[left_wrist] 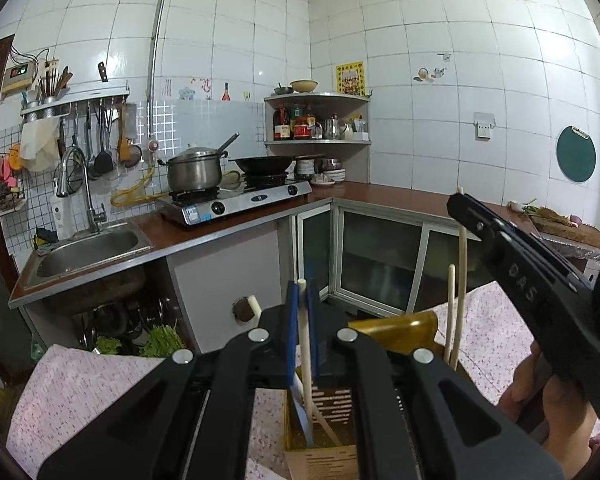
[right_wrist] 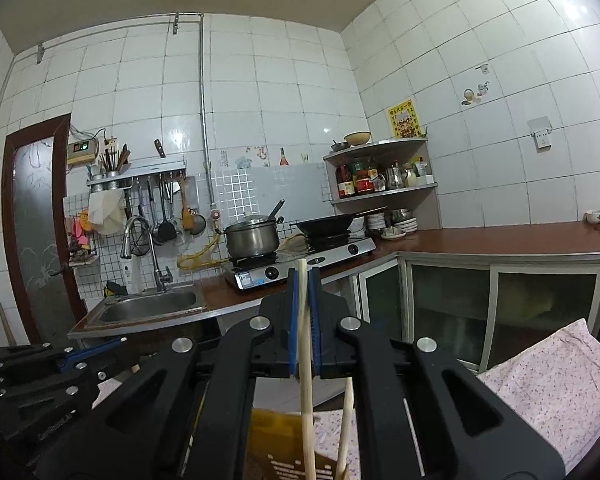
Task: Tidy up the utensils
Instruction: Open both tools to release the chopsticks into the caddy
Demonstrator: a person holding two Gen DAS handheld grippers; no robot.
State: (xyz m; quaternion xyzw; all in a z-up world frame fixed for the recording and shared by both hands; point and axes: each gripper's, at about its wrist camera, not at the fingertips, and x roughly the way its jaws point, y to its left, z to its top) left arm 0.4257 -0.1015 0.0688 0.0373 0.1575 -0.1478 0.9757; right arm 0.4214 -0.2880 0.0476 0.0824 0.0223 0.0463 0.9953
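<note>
Blue-padded jaws of your left gripper point(left_wrist: 303, 300) are clamped on a pale wooden chopstick point(left_wrist: 306, 352), which stands nearly upright between the pads. Its lower end reaches down into a brown open-topped cardboard box point(left_wrist: 320, 456) directly beneath the tool. Inside that box a second pale stick and a light blue flat utensil point(left_wrist: 300, 404) lean against the wall; what the blue piece is cannot be told.

Your right gripper point(right_wrist: 303, 312) is likewise closed tight on a pale wooden chopstick point(right_wrist: 305, 364), held upright, its top showing just above the pads. A second pale chopstick point(right_wrist: 346, 428) hangs beside it below the jaws; whether the pads grip that one cannot be told. In the left wrist view the same tool point(left_wrist: 460, 204) appears at upper right, your hand point(left_wrist: 556, 412) on its handle, with both sticks dropping behind an amber translucent container point(left_wrist: 396, 330).

Both containers rest on a table covered in pink floral cloth point(left_wrist: 496, 328). Beyond it: a steel sink point(left_wrist: 86, 250) with a curved tap, a gas hob carrying a lidded steel pot point(left_wrist: 194, 172) and a black wok point(left_wrist: 266, 163), a corner shelf point(left_wrist: 318, 142) of bottles, and a wall rack of hanging ladles point(left_wrist: 100, 136)
</note>
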